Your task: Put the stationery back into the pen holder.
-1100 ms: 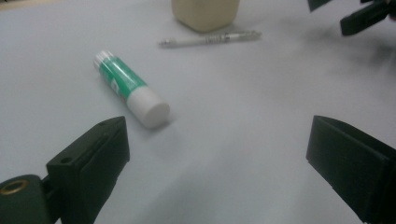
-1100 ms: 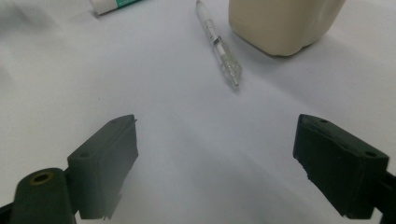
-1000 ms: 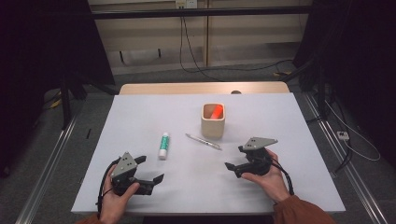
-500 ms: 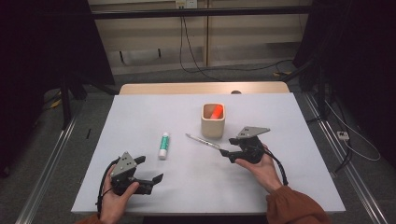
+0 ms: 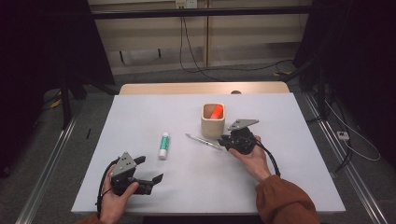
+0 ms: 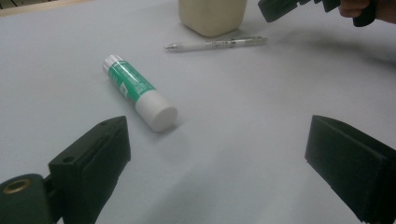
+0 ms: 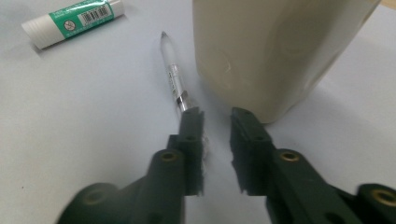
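A clear pen lies on the white table just in front of a beige cup that holds an orange thing. My right gripper is at the pen's right end, low over the table. In the right gripper view the pen runs in beside the left jaw. The jaws of the right gripper have just been closing, and a narrow gap still shows between them. A green and white glue stick lies left of the pen. My left gripper rests wide open near the front edge, holding nothing.
The cup stands close to my right gripper's right jaw. In the left gripper view the glue stick lies ahead of the wide jaws, with the pen and cup beyond. A wooden strip borders the table's far edge.
My right gripper has moved left and away from the person, up to the pen's end beside the cup, and its jaws have narrowed. The left gripper has stayed where it was.
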Motion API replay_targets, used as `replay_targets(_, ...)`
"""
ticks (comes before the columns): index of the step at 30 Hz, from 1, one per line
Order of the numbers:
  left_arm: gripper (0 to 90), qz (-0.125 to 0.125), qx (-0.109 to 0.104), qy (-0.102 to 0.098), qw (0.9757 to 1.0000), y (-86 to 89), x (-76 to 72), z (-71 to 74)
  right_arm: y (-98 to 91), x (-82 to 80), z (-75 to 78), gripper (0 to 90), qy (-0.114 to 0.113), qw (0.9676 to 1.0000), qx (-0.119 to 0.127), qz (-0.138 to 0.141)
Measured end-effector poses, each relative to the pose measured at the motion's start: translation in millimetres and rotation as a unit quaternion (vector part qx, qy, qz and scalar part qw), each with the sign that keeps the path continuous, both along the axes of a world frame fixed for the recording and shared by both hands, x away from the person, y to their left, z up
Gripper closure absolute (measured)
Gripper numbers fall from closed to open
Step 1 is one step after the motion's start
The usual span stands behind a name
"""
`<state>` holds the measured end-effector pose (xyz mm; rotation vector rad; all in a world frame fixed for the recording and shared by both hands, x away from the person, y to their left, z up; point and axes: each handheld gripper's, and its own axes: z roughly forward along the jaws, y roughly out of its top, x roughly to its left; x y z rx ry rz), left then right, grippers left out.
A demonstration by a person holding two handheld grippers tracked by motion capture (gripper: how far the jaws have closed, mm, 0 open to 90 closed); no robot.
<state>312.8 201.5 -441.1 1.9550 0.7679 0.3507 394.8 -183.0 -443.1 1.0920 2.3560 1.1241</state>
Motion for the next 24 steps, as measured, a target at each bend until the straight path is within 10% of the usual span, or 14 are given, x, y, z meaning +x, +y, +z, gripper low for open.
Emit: replay_targets(24,6.6,-0.002,-0.002,0.003,1.0,0.2,-0.6,0.3,13.0,19.3,-24.1,90.0,0.022,0.9992,-0.032,-0.001)
